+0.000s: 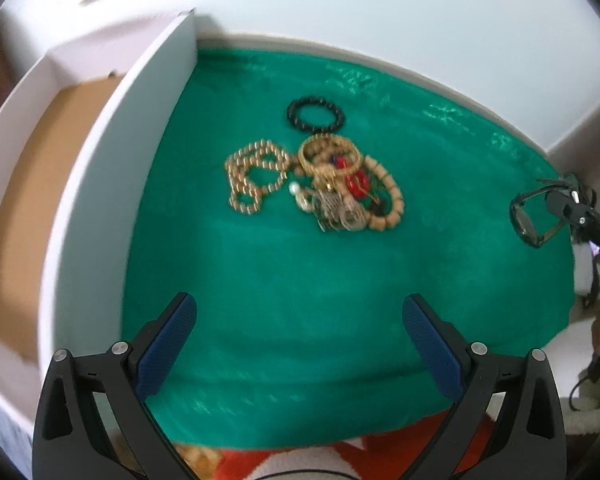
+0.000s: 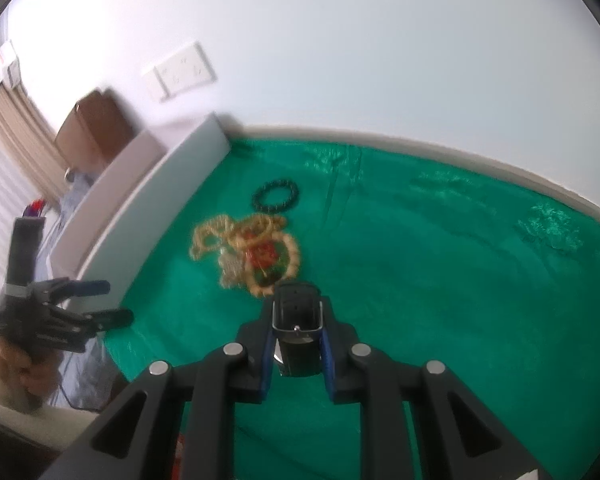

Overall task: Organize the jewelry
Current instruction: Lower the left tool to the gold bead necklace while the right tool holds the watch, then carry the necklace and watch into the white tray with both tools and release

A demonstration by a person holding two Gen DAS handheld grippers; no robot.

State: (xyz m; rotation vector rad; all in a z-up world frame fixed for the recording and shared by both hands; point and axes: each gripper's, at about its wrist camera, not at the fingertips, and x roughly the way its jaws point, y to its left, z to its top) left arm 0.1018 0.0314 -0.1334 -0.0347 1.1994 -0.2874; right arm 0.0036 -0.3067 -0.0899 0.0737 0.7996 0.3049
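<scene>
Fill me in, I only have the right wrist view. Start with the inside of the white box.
Observer: The white box shows a bare brown floor where visible.
Operator: Now the left gripper.
Observer: The left gripper is open, holding nothing, over the green cloth, short of the jewelry pile.
Operator: Describe the thing in my right gripper.
Observer: It is a black watch, its strap hanging as a closed loop.

A green cloth (image 1: 340,300) covers the surface, which runs up against a pale wall. On the cloth lies a tangled heap of jewelry (image 1: 332,184), a gold bead chain (image 1: 256,176) at its left edge and a black bead bracelet (image 1: 315,114) just behind it. An open white box (image 1: 112,184) with a brown floor sits along the cloth's left side.
</scene>
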